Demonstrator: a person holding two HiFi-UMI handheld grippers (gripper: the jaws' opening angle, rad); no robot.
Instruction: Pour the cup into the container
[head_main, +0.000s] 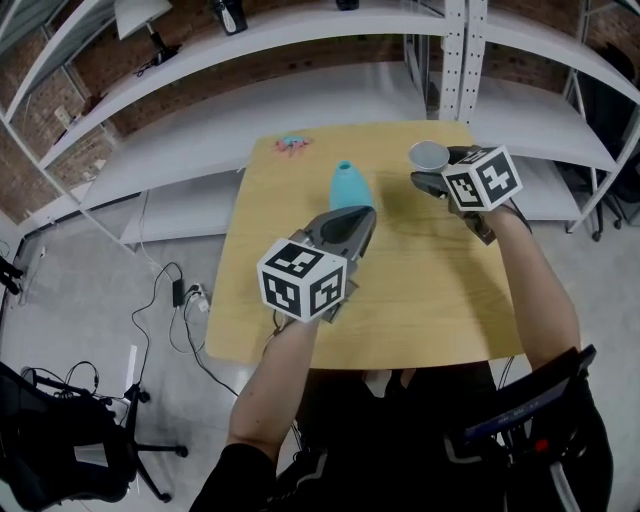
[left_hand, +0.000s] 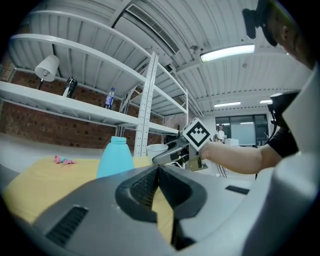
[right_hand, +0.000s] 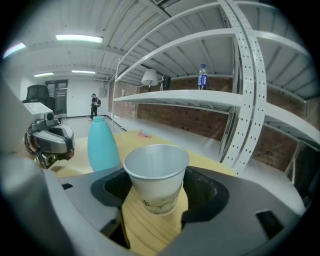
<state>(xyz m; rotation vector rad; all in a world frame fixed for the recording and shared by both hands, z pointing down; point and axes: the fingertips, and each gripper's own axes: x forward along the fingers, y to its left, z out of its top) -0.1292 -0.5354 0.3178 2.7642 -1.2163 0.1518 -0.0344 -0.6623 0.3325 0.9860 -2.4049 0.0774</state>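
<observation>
cup (right_hand: 156, 172) is gripped in right tongs (right_hand: 156, 199) near table's (head_main: 420, 300) far edge; left tongs (left_hand: 159, 174) closed.

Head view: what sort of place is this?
Probably a lab or workshop rather than a home: white metal shelving runs along a bare brick wall, with a plain wooden table in front and loose cables trailing beside it.

One cup (right_hand: 156, 177), one blue container (head_main: 348, 188)
</observation>
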